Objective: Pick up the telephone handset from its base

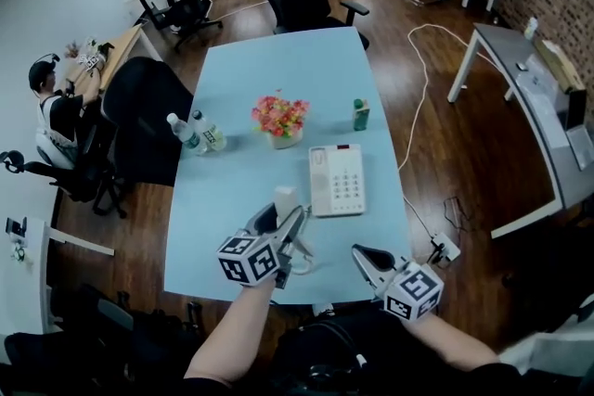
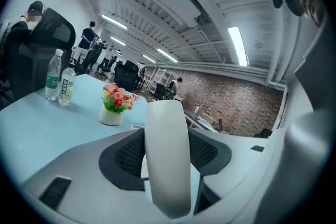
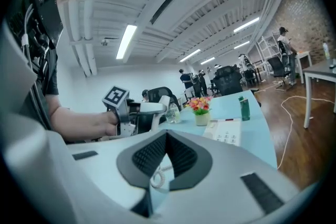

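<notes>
Looking down on a pale blue table (image 1: 260,70) in a brick-walled open office, we see the white push-button telephone base (image 1: 336,179) sitting near a pot of pink and orange flowers (image 1: 280,119). The left gripper (image 1: 286,220) is clamped wide on the white plastic handset (image 2: 167,155), held off the base, while the right gripper (image 1: 364,255) hangs with its jaws tip to tip. Only the right gripper view catches the white coiled cord (image 3: 157,179) beneath them.
</notes>
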A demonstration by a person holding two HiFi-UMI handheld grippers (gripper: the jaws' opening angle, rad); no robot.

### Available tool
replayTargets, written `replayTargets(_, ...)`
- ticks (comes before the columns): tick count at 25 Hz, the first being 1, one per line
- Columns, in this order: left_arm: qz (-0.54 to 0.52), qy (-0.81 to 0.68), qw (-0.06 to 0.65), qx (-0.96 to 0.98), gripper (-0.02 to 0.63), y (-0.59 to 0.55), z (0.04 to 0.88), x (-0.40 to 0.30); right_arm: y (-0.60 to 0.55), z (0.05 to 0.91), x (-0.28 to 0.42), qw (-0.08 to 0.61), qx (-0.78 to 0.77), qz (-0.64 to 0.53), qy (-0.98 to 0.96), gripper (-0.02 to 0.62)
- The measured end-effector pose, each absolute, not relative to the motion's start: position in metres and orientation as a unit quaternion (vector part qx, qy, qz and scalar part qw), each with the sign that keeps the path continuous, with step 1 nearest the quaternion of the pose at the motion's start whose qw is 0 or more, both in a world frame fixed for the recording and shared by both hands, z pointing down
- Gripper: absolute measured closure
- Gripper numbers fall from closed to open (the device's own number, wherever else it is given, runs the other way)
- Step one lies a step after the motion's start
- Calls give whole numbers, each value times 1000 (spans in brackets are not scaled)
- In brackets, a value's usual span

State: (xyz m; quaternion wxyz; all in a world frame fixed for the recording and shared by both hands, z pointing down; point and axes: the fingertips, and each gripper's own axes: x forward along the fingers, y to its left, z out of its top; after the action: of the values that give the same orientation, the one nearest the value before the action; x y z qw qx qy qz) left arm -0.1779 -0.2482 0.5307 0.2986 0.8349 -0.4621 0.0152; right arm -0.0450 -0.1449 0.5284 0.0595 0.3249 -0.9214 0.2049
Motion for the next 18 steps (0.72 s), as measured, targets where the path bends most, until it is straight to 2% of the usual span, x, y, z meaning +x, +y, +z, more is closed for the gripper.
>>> replayTargets(10,-31,-504,298,810,365,-154,521,-267,-114,538,-86,83,295,198,-931,578)
replayTargets(18,-29,-523,300,798,365,-126,524,-297,-104,530,-108,92,281,181,-938,578)
